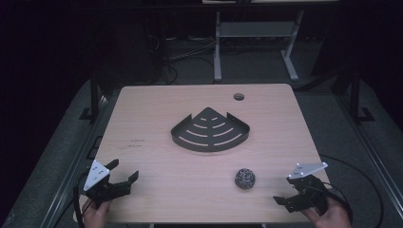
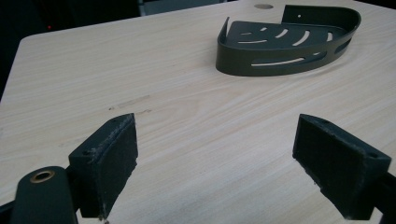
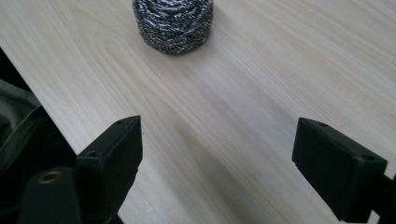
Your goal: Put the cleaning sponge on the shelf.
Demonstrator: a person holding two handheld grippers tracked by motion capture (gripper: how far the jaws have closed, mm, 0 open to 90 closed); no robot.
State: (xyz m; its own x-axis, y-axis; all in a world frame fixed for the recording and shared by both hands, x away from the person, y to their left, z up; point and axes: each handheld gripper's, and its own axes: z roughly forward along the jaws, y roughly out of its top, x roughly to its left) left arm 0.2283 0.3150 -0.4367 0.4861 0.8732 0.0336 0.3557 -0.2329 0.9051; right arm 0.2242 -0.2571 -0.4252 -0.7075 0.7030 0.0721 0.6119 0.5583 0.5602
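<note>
At the near left corner of the wooden table (image 1: 157, 166), the left gripper (image 1: 122, 172) rests with jaws spread wide and nothing between them. At the near right corner, the right gripper (image 1: 282, 190) is likewise wide open and empty. A steel wool scrubber (image 1: 244, 178) sits just left of it. Farther off, near the table's centre, lies a dark slotted corner tray (image 1: 210, 130), and beyond it a round hole (image 1: 238, 97).
</note>
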